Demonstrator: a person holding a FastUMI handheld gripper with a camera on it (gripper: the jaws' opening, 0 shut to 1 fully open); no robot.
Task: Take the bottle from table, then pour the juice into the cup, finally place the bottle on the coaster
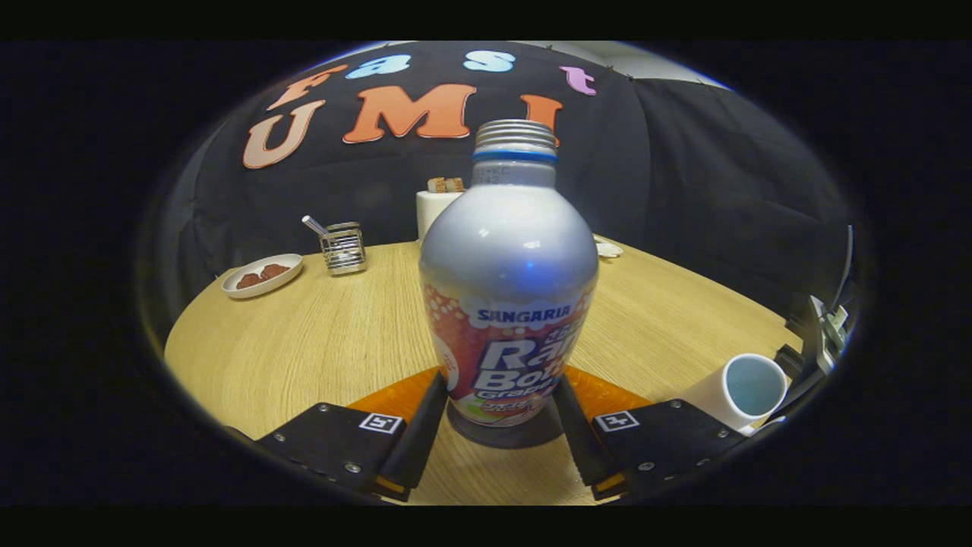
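On the round wooden table point(319, 334), in the middle and close up: the bottle point(507, 273). Big and metal, with a shiny grey top and a bright label lower down. Stands straight up, long way running from table to ceiling, mouth pointing up. No cap on the thread at the top, so open and ready to spill if tipped.

Under the bottle: a dark round patch point(501, 433). Maybe the coaster, maybe just shadow; cannot tell. Behind that, something flat and orange point(387, 399) on the table.

Around the bottom part of the bottle: the gripper point(501, 384), partly open, one finger on each side of the label. Seems to touch both sides, but cannot tell how hard, or if squeezing at all.

Probably stiff and hard, so no squashing. Probably smooth and slippery too, and a bit heavy if full of juice. Best to hold at the wide, straight part by the label, not the round shoulder or thin neck. Best to keep upright until over the cup.

Off to the right, near the table's edge: the white cup point(748, 387), looks empty inside.

Far back on the left: a wire holder point(343, 248) and a small plate point(262, 275) with brown bits.
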